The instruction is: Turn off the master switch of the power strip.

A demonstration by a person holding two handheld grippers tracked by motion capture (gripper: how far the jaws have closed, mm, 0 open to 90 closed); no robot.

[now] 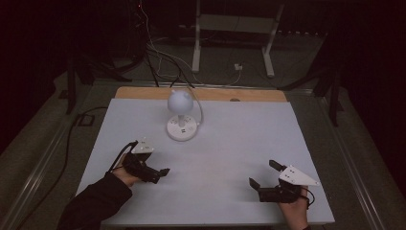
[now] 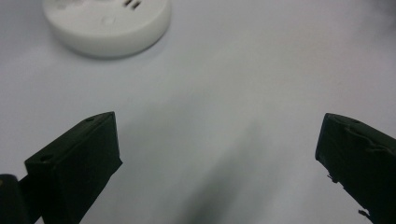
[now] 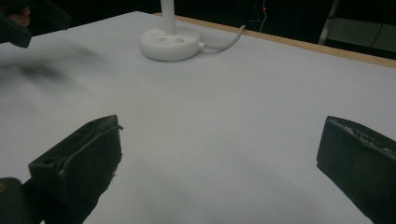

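A small white desk lamp stands at the back middle of the white table top (image 1: 230, 143). It has a round head (image 1: 180, 100) and a round base (image 1: 182, 129) (image 2: 107, 23) (image 3: 170, 42). My left gripper (image 1: 159, 164) (image 2: 219, 135) is held low at the front left, jaws wide apart and empty, with the lamp base just beyond it. My right gripper (image 1: 263, 173) (image 3: 219, 140) hovers at the front right, also open with nothing between its jaws. In the right gripper view the left gripper (image 3: 18, 23) appears far off at the top left.
The lamp's white cable (image 1: 198, 108) (image 3: 224, 42) runs from the base over the wooden back edge (image 1: 206, 93). Behind the table are loose floor cables (image 1: 158, 52) and a white desk frame (image 1: 234, 33). The surroundings are dark.
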